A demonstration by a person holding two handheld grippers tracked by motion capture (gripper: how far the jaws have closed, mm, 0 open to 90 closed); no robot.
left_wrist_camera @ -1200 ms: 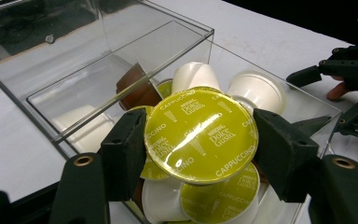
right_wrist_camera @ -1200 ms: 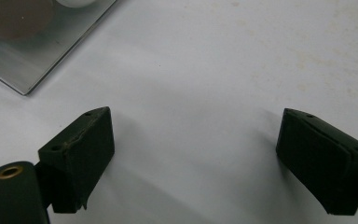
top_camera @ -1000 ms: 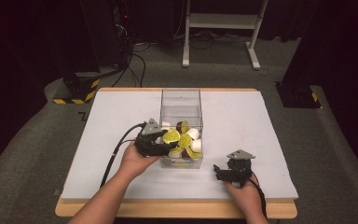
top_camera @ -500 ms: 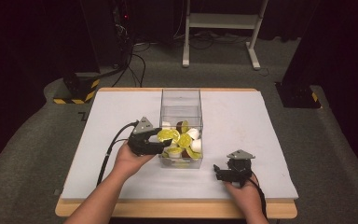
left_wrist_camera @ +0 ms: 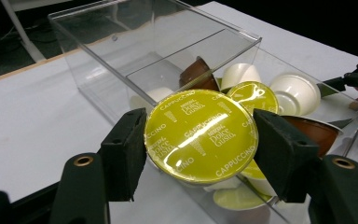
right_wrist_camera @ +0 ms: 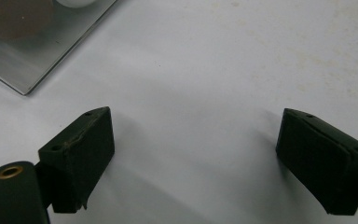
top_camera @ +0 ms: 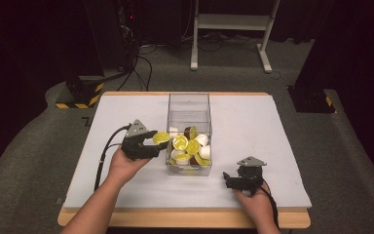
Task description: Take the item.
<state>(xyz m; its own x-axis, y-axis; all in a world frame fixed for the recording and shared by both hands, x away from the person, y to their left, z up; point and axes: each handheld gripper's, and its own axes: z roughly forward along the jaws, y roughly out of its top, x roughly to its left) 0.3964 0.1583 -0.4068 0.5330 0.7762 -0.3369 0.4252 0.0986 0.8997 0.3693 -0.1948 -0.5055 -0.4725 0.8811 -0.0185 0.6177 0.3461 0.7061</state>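
— Two grippers on my list. Nearest?
— Right gripper (top_camera: 230, 179), jaws spread wide, low over the white table (top_camera: 272, 136), holding nothing.
— Next?
— Left gripper (left_wrist_camera: 199, 140), pinching one yellow capsule (left_wrist_camera: 201, 135) by its rim, just left of the clear box (top_camera: 189, 105).
— Beyond?
— Loose capsules (top_camera: 195, 146) heaped in that box.

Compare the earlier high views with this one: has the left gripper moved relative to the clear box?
Yes. The left gripper, holding a yellow capsule, has drawn back leftward, out over the left wall of the clear box.
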